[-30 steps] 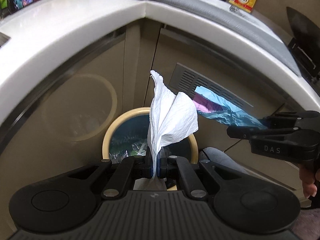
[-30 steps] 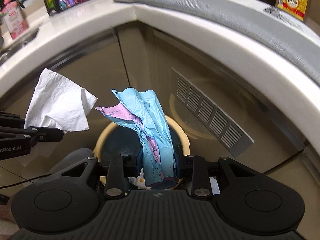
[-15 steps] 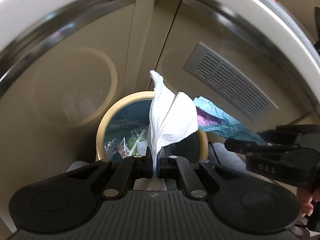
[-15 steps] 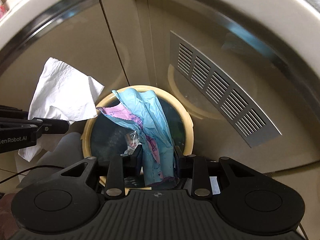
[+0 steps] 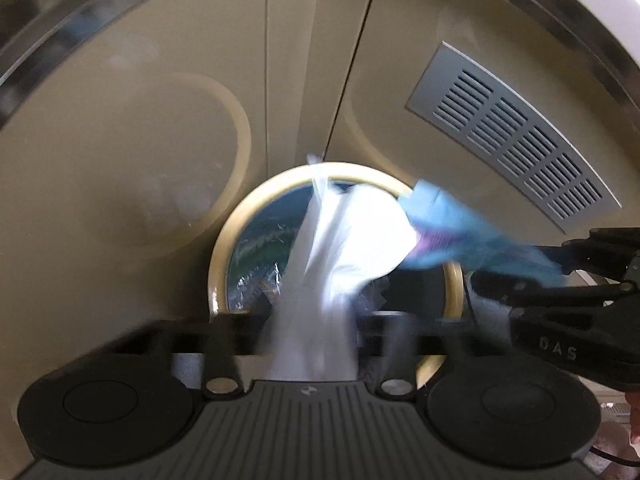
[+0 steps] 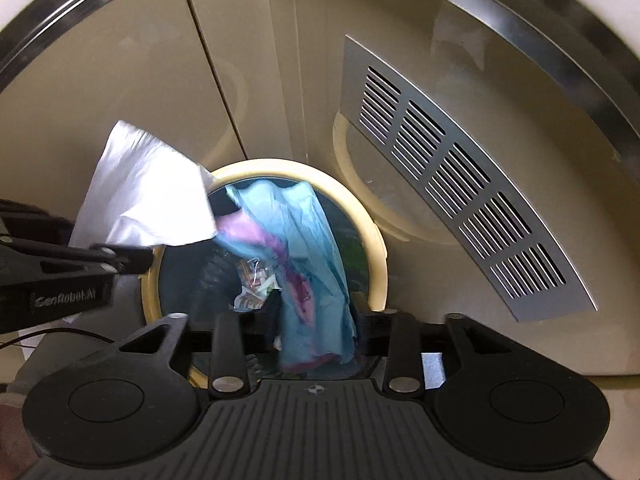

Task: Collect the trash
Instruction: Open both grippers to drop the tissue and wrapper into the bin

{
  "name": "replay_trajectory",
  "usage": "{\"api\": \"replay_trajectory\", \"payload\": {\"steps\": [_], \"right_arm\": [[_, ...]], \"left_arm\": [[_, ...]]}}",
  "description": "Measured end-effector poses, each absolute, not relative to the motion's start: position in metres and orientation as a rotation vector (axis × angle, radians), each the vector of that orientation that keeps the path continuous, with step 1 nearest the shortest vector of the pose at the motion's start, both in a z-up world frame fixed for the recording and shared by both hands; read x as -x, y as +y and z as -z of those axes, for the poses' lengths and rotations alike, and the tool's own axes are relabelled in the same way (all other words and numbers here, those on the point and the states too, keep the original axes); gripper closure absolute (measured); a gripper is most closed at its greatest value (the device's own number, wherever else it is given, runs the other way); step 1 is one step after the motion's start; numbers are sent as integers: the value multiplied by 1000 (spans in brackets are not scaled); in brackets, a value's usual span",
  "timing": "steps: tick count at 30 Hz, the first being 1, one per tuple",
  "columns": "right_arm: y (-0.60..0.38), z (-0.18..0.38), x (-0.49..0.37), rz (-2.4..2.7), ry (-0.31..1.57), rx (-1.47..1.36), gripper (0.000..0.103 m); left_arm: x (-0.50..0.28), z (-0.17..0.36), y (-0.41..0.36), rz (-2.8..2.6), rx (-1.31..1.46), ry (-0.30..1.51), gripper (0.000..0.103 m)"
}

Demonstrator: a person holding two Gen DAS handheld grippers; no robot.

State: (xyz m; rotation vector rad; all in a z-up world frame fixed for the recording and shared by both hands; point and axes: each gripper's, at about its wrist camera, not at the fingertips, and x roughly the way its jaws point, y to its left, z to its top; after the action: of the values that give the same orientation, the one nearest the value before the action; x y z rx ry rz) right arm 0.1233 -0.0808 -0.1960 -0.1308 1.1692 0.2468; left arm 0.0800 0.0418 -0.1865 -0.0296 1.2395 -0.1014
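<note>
Evidently both hands hung over the round cream-rimmed trash bin (image 5: 218, 256) so the litter would fall inside. Left gripper (image 5: 310, 330): fingers just spread, crumpled white tissue (image 5: 352, 236) loose between them. Right gripper (image 6: 316, 320): fingers likewise parting, pads clear of the crinkled blue-and-pink plastic wrapper (image 6: 308, 248) at centre frame.

The letters "DAS" stand in pale print on the black side of the right gripper (image 5: 516, 276), which shows at the right edge of the left wrist view. The words "GenRobot.AI" stand on the black side of the left gripper (image 6: 132, 258), at the left edge of the right wrist view (the last letters are a bit smeared). A scrap of printed paper (image 6: 252, 300) down in the bin (image 6: 378, 264) has marks on it, but they are too small to read.
</note>
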Motion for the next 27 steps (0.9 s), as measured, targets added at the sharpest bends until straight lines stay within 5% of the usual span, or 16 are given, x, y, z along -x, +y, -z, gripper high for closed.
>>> {"api": "replay_trajectory", "payload": {"steps": [2, 5, 27], "right_arm": [[-80, 194, -122, -238, 1167, 138, 34], [-82, 192, -120, -228, 1169, 142, 22], [-94, 133, -49, -281, 1082, 105, 9]], "left_arm": [[-75, 180, 43, 52, 15, 1210, 0], [-70, 174, 47, 16, -15, 1214, 0], [-10, 150, 24, -24, -138, 1219, 0]]}}
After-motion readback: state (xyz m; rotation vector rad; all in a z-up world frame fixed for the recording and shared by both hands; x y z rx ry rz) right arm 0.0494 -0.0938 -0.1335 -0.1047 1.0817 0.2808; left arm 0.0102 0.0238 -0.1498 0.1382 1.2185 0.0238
